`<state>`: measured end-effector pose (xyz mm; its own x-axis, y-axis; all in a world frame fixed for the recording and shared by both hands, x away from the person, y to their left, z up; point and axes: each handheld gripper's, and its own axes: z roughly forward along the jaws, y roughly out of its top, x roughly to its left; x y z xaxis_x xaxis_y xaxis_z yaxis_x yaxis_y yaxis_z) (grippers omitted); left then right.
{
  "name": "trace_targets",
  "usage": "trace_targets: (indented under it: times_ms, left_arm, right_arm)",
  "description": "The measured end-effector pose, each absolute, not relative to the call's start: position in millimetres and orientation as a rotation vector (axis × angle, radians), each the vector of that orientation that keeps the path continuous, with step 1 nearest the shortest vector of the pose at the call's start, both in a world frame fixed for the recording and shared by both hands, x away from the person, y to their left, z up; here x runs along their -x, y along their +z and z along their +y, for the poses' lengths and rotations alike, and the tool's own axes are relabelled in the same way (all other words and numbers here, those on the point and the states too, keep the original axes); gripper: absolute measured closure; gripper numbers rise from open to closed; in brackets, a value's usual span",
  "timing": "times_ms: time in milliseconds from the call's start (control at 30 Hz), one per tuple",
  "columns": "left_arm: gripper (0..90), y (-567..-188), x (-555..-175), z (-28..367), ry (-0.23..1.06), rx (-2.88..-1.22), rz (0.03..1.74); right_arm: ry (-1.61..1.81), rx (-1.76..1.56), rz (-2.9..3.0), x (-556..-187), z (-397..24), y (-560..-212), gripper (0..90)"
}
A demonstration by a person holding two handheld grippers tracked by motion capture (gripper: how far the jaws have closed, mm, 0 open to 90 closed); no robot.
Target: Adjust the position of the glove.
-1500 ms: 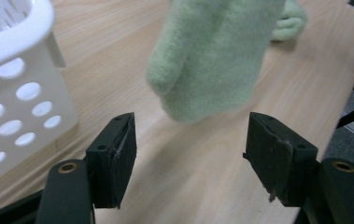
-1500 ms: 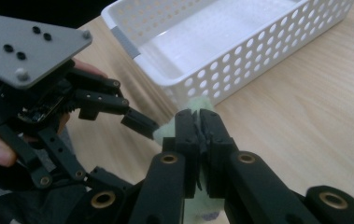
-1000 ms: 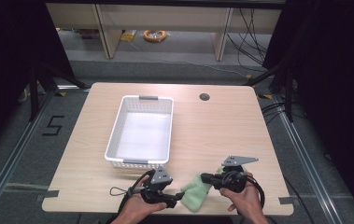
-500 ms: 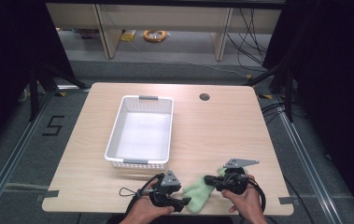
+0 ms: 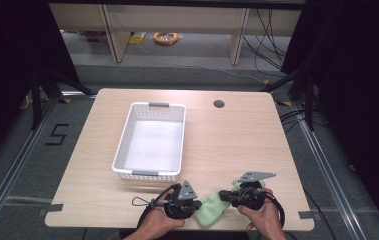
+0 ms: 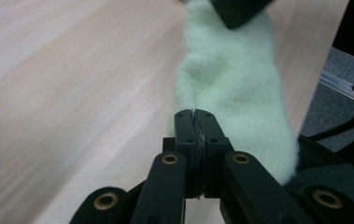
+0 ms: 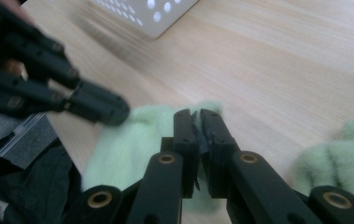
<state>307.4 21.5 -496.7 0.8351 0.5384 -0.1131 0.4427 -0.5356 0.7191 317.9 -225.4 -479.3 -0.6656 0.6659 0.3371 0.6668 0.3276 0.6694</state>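
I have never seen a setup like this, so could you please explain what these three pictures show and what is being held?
A person stands at a wooden table with a hand-held, two-jaw black tool in each hand. The high view looks down from above; the other two come from cameras riding on each tool, looking along its jaws. On the table sits an empty white basket. Near the front edge lies a fuzzy light-green cloth. The left tool has just been closing and is now shut on one end of the cloth; the right tool pinches the other end. More green fabric lies beside it.
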Motion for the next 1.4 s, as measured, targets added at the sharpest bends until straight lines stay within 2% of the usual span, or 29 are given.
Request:
trace_targets:
  times_ms: [267,533,667,767,867,933,1067,1400]
  left_arm:
    - [89.4,-489,-327,24,0.199,-2.191,0.713]
    - [88.8,-499,-327,18,0.200,-2.226,0.700]
    - [87.0,-499,-330,20,0.182,-2.197,0.730]
    - [78.4,-500,-331,22,0.163,-2.184,0.753]
    - [59.1,-498,-332,26,0.155,-2.153,0.801]
    - [51.8,-497,-330,28,0.136,-2.119,0.828]
    - [42.9,-490,-321,35,0.138,-2.111,0.836]
    - [37.9,-483,-308,54,0.102,-2.103,0.840]
  right_arm:
    - [-1.250,1.274,-2.585,-306,-225,-481,86.1]
    - [-1.151,1.298,-2.623,-303,-224,-495,85.3]
    - [-1.143,1.309,-2.651,-302,-223,-494,78.4]
    - [-1.152,1.296,-2.649,-303,-226,-489,72.2]
    - [-1.198,1.298,-2.693,-303,-232,-476,65.6]
    - [-1.209,1.310,-2.745,-304,-240,-468,63.1]
    - [-1.118,1.377,-2.883,-311,-264,-458,59.3]
    - [-0.937,1.424,-3.015,-336,-293,-452,59.3]
